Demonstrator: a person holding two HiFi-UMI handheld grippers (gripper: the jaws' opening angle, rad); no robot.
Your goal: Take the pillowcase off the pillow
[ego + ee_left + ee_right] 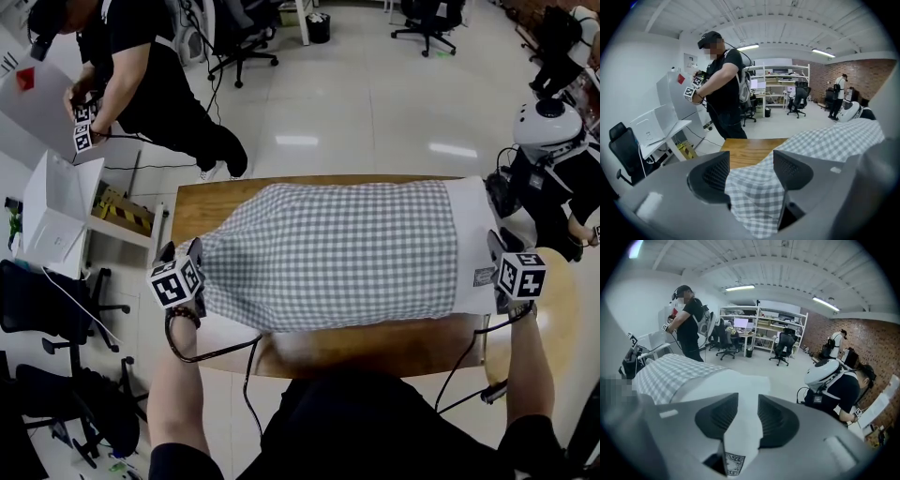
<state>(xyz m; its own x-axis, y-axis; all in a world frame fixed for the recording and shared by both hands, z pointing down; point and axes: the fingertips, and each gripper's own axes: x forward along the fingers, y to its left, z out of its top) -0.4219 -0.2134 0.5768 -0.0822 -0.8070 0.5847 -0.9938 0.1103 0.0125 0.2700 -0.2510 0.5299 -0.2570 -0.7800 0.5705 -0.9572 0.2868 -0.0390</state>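
A pillow lies along the wooden table. Its grey-checked pillowcase covers most of it, and the bare white pillow end sticks out at the right. My left gripper is at the case's left corner. In the left gripper view the left gripper stands open, and checked cloth lies loosely between the jaws. My right gripper is at the white end. In the right gripper view the right gripper has the white pillow corner filling the narrow gap between its pads.
A person with grippers stands beyond the table's far left corner, near a white open box. A black chair stands at my left. A seated person with a white helmet is at the right, and a round wooden stool is beside my right arm.
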